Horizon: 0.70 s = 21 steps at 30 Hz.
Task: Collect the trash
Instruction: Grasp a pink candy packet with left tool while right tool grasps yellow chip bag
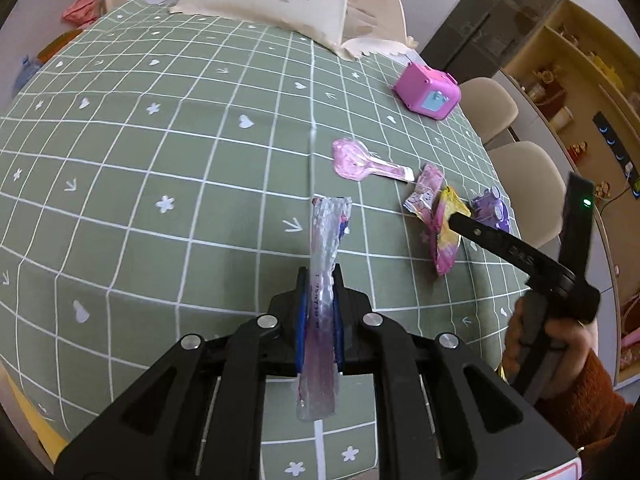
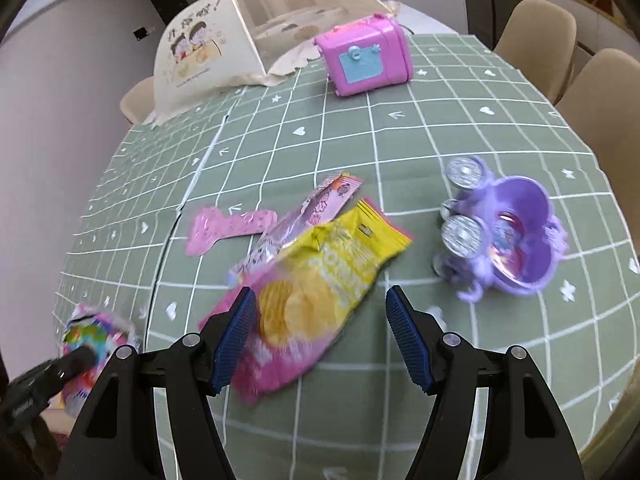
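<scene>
My left gripper point(image 1: 319, 280) is shut on a crinkled clear-purple wrapper point(image 1: 326, 248) and holds it above the green checked tablecloth point(image 1: 160, 160); the same wrapper shows at the lower left of the right wrist view point(image 2: 92, 332). My right gripper point(image 2: 320, 308) is open, its jaws on either side of a yellow-and-pink chip bag point(image 2: 316, 292) lying on the cloth; the bag also shows in the left wrist view point(image 1: 446, 236). A pink-silver wrapper point(image 2: 308, 212) lies under the bag's far edge. A pink spoon-shaped wrapper point(image 2: 228, 228) lies to its left.
A purple toy carriage point(image 2: 508, 236) stands right of the chip bag. A pink toy box point(image 2: 366, 56) sits farther back. A cream mesh food cover point(image 2: 224, 40) stands at the far end. Beige chairs point(image 2: 592, 80) line the table's right side.
</scene>
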Motion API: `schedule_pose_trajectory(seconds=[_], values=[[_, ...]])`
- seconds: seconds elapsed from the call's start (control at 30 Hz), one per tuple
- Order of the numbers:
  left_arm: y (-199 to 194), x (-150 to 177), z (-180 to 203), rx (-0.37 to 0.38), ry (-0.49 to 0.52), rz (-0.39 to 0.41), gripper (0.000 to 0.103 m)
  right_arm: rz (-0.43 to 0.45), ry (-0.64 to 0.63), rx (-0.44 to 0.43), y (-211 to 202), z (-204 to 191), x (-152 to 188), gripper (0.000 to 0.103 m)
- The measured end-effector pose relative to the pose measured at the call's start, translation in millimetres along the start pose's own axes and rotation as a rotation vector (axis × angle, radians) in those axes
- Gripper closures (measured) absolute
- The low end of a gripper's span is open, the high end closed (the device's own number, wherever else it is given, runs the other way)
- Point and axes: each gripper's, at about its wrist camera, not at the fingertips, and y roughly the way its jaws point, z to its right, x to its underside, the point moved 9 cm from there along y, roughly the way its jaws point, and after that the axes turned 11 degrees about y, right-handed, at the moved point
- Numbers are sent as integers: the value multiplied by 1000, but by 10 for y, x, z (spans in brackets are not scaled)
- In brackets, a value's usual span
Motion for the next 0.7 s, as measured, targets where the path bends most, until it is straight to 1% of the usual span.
schedule_pose_trajectory(seconds=[0.1,0.23,0.43,0.5,0.7], values=[[-19,12,-51,-3,-9,3,94,-15,-51,29,128,-65,-20,39],[-15,21,-92,-6,-13,-1,94,-7,-152,86,180,-143,36,39],[8,24,-113,-1,-22,-8,87,-36,-218,101,92,-76,185,39],[13,21,-103,3,-19,-9,86,-48,-228,97,55,-57,238,39],[48,20,-93,14,-12,-20,85,-76,-172,17,-27,6,271,39]])
